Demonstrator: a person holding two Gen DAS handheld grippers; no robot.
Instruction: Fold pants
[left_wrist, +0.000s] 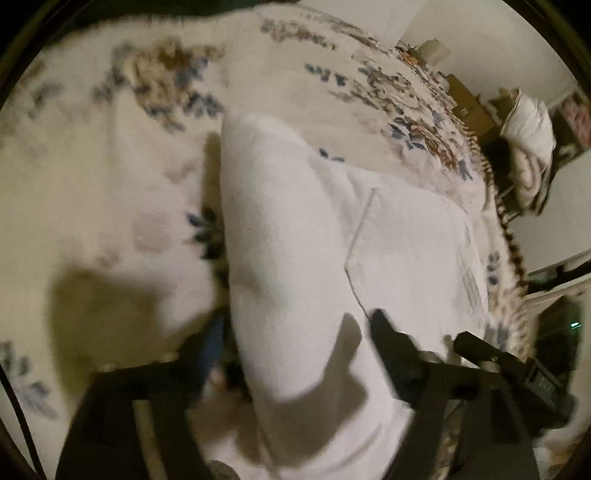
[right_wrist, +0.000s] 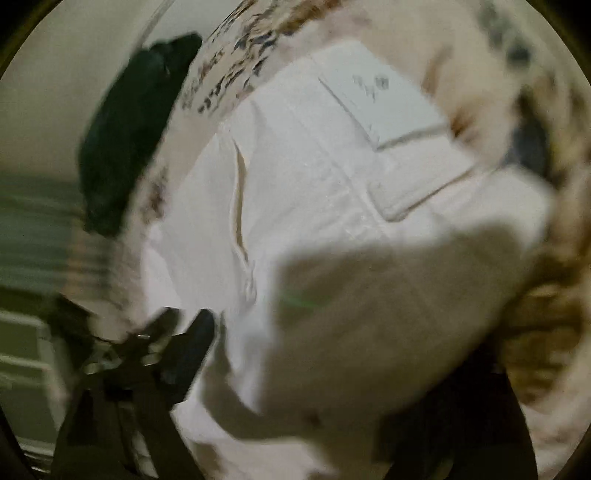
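Below, the left gripper (left_wrist: 295, 332) stands with its black fingers spread wide, one finger (left_wrist: 391, 339) over the cloth and the other low at the left, blurred; nothing is clamped between them, though the white cotton pants (left_wrist: 332, 240) lie under the gap. The pants rest folded on a cream bedspread with blue and brown flower print (left_wrist: 110, 166) – a seamed patch pocket (left_wrist: 413, 236) faces up on the right part of the garment, and a thicker, rounded fold runs down its left side; the gripper's shadow falls on cloth and spread alike.

The right gripper (right_wrist: 332, 350) is likewise wide apart and pinches nothing; one black finger (right_wrist: 192, 339) shows at the lower left, the other is lost in blur and shadow at the lower right. Between them lie the same pants, with a stitched pocket flap and a slit side pocket (right_wrist: 238, 203) in sight – much of it is smeared. At the upper left, a dark garment (right_wrist: 133, 122) lies at the bedspread's edge.
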